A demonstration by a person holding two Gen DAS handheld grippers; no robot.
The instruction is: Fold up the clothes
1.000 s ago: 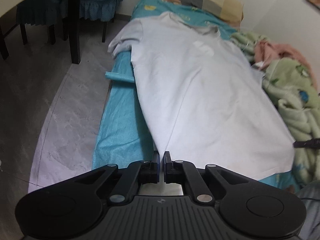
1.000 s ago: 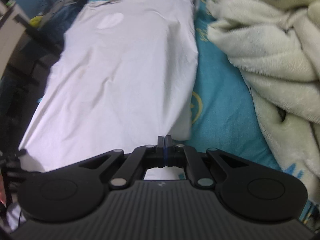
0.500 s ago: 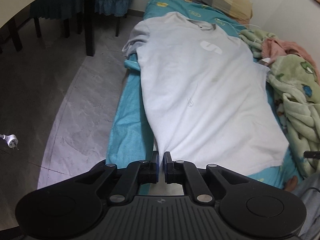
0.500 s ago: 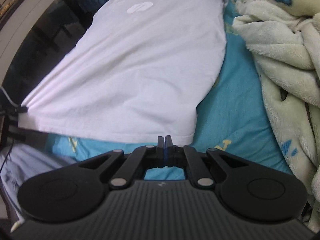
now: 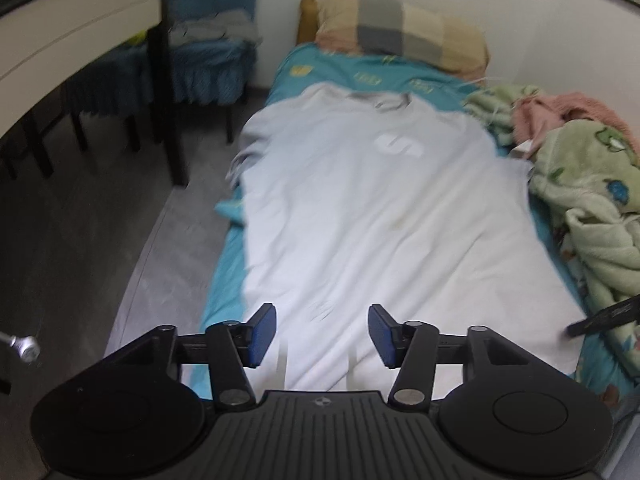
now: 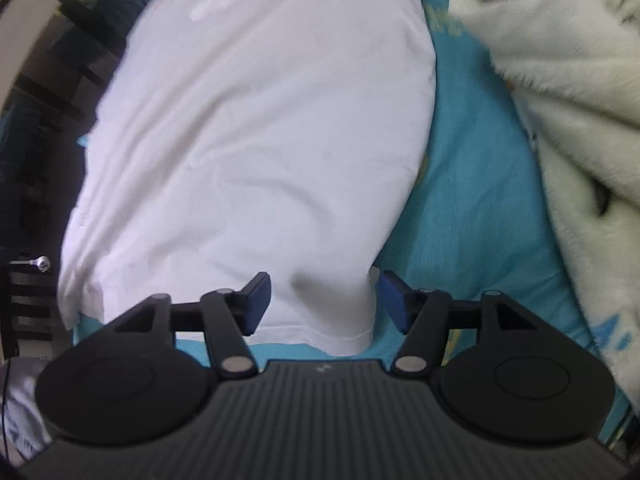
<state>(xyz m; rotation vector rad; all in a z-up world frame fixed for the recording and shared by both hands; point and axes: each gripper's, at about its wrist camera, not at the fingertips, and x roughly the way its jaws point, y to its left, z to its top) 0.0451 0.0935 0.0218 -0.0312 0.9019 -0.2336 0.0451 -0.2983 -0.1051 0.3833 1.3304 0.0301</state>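
left tool [image 5: 322,334] wide open, gripping nothing | right tool [image 6: 320,300] same | white tee [image 5: 372,216] flat just ahead, hem between fingers | teal bed [image 6: 472,184], fuzzy blanket [image 6: 560,80] beside

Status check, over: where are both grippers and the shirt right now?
Left gripper open, right gripper open, both at the hem. White shirt flat on the bed, unfolded. Fleece blanket heaped along the shirt's right side.

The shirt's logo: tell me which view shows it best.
The left wrist view. There the logo faces the camera on the shirt, its pale S-like shape readable though soft. In the right wrist view the logo is only a blurred, foreshortened pale streak near the top edge.
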